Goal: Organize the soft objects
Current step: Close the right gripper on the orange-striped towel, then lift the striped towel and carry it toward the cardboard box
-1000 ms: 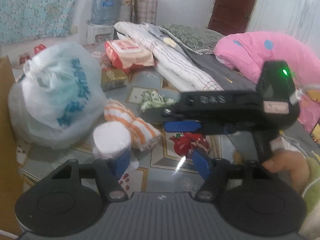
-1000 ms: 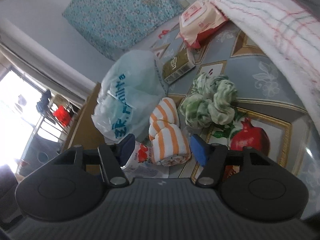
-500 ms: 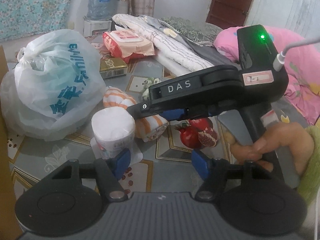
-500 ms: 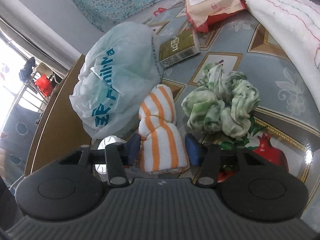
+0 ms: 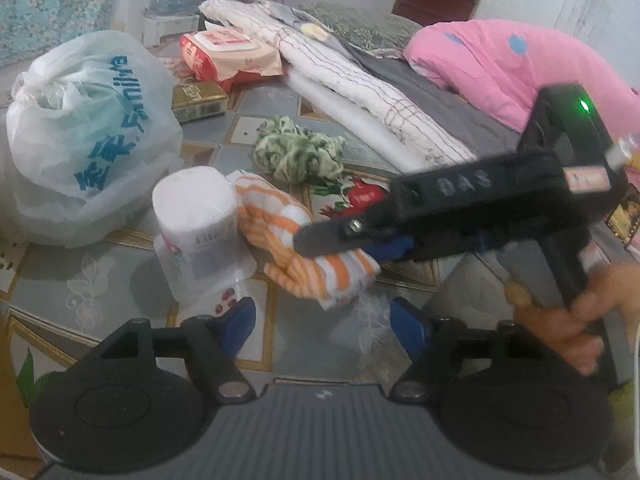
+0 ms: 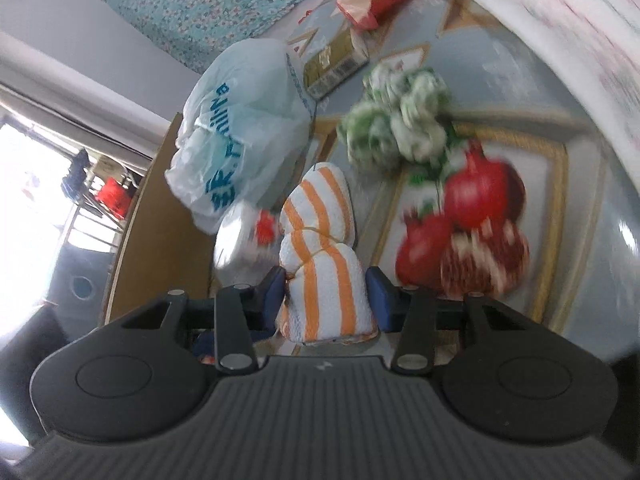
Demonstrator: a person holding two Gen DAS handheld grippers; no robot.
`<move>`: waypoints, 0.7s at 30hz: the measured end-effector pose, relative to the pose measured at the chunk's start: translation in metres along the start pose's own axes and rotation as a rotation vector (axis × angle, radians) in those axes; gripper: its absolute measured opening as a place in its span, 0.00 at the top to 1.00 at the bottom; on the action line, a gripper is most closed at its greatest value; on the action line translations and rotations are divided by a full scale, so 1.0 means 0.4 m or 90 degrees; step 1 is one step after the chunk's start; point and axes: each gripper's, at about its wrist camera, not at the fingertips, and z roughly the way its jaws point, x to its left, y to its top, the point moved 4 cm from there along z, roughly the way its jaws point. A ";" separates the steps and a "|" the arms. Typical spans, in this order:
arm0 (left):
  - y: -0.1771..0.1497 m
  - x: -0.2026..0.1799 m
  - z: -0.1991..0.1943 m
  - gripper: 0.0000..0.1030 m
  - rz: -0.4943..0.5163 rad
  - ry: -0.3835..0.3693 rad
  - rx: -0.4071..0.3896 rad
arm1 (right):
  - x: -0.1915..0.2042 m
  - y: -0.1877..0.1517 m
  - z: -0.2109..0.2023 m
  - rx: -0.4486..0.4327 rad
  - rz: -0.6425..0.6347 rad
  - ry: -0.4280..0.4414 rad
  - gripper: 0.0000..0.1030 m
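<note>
A patterned surface (image 5: 248, 148) strewn with household things is shown, backed by one pink spotted quilt (image 5: 500, 60) and one folded white checked blanket (image 5: 360, 88). One white plastic bag (image 5: 80, 136) with blue lettering is seen at the left, one red and white wipes pack (image 5: 228, 52) beyond it, and one green and white crumpled cloth (image 5: 298, 152) in the middle. One upright white tissue roll (image 5: 198, 220) is touched by one orange striped rolled towel (image 6: 320, 264). The towel is clamped between the pads of the right gripper (image 6: 326, 292), so sorting is judged barely begun. The left gripper (image 5: 320, 324) is seen empty, its jaws opening, just beside the roll
</note>
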 end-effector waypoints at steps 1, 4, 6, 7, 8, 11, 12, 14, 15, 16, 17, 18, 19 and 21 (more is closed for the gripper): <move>0.000 -0.001 -0.001 0.26 -0.001 -0.004 0.000 | -0.002 -0.014 -0.007 0.001 0.008 0.006 0.58; 0.003 -0.003 -0.001 0.24 -0.006 -0.013 0.000 | -0.005 -0.037 -0.021 0.002 0.023 0.017 0.58; 0.006 -0.005 0.006 0.24 -0.008 -0.013 0.003 | -0.008 -0.044 -0.026 0.004 0.034 0.027 0.56; 0.008 -0.007 0.009 0.24 -0.008 -0.013 0.004 | -0.009 -0.043 -0.028 0.005 0.037 0.030 0.56; 0.009 -0.008 0.012 0.24 -0.006 -0.012 0.004 | -0.009 -0.042 -0.029 0.004 0.037 0.030 0.55; 0.011 -0.009 0.019 0.24 -0.009 -0.011 0.006 | -0.005 -0.037 -0.031 0.007 0.034 0.032 0.51; 0.012 -0.008 0.021 0.24 -0.011 -0.012 0.007 | -0.006 -0.034 -0.033 0.006 0.033 0.036 0.46; 0.014 -0.006 0.024 0.24 -0.014 -0.012 0.007 | -0.002 -0.025 -0.038 0.000 0.028 0.038 0.44; 0.015 -0.004 0.026 0.24 -0.015 -0.012 0.008 | -0.001 -0.020 -0.040 -0.004 0.024 0.036 0.43; 0.015 -0.003 0.028 0.24 -0.017 -0.011 0.008 | 0.000 -0.014 -0.040 -0.008 0.021 0.035 0.43; 0.016 -0.001 0.032 0.24 -0.020 -0.009 0.010 | -0.001 -0.007 -0.039 -0.012 0.022 0.034 0.43; 0.017 0.000 0.036 0.24 -0.023 -0.009 0.012 | -0.002 -0.001 -0.037 -0.014 0.021 0.034 0.42; 0.019 0.003 0.041 0.25 -0.029 -0.009 0.015 | -0.002 0.003 -0.034 -0.016 0.022 0.034 0.42; 0.023 0.008 0.048 0.25 -0.041 -0.012 0.019 | -0.004 0.014 -0.027 -0.021 0.022 0.036 0.42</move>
